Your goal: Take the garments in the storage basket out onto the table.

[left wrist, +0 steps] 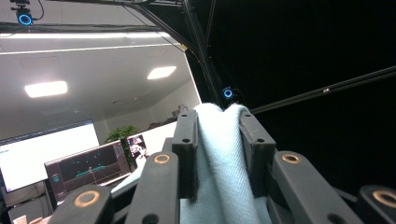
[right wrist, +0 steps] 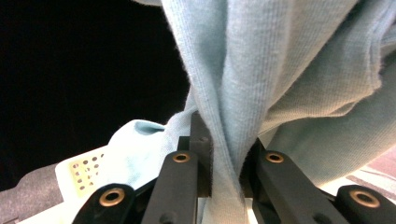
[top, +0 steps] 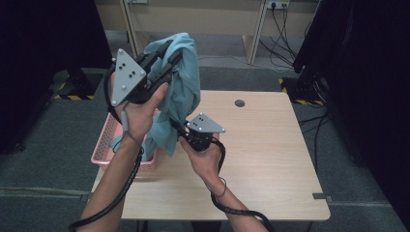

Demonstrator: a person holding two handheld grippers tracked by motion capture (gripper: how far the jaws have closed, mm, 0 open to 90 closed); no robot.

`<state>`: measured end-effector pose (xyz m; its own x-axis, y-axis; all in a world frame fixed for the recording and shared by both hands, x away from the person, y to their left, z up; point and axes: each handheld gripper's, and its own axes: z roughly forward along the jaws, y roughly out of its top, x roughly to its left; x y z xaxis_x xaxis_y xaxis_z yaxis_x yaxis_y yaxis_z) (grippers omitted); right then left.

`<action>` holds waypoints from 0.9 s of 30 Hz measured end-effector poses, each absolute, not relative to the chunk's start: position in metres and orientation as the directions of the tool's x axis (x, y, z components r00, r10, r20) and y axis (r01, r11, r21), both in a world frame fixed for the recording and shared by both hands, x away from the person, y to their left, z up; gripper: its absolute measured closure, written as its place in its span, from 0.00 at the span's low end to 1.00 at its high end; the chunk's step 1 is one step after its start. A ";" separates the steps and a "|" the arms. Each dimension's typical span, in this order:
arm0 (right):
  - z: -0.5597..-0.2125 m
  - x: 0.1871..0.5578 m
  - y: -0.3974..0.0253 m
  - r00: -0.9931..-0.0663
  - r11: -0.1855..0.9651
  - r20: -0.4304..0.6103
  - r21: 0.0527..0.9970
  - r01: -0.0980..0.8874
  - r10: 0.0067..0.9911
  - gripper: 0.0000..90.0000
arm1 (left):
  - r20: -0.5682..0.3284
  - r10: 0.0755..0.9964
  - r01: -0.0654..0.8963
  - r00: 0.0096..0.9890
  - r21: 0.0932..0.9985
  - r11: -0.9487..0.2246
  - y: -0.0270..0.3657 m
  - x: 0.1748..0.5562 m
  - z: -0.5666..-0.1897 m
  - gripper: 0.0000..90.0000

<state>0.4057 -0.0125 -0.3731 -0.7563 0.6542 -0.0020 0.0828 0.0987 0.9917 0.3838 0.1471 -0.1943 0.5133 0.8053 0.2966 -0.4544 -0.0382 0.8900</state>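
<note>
Cloth: a light teal knit garment (top: 181,92), held in the air over the left part of the wooden table (top: 261,159), its lower end trailing into the pink basket (top: 109,140) at the table's left edge.
Long axis: runs steeply from the raised top end, far and left, down to the lower end, near the basket; it hangs in loose vertical folds.
Look: soft, fine-ribbed fabric, plain colour, bunched and creased where it is pinched.
Left gripper (top: 167,60): held high, jaws clamped on a fold at the top of the garment; in the left gripper view the fabric (left wrist: 219,163) is squeezed between them.
Right gripper (top: 178,126): lower, jaws pinching a narrow fold mid-cloth (right wrist: 224,154).
Hard to tell: the garment's kind and full outline are lost in folds; the basket's inside is mostly covered.
</note>
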 end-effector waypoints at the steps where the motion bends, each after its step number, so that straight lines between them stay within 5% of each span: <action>1: -0.373 0.406 -0.013 -0.756 0.099 -0.002 0.992 0.083 0.654 0.93 | 0.297 0.805 -0.454 0.513 0.890 -0.038 0.147 0.384 -0.194 0.79; 27: -0.330 0.432 -0.080 -0.607 -0.068 0.079 0.997 0.042 0.790 0.93 | 0.301 0.803 -0.524 0.515 0.852 0.016 0.146 0.371 -0.183 0.81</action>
<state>0.4325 -0.0798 -0.3302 -0.6074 0.7904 0.0795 0.0424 -0.0676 0.9968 0.3706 0.1463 -0.1834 0.5147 0.8028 0.3010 -0.5235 0.0162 0.8519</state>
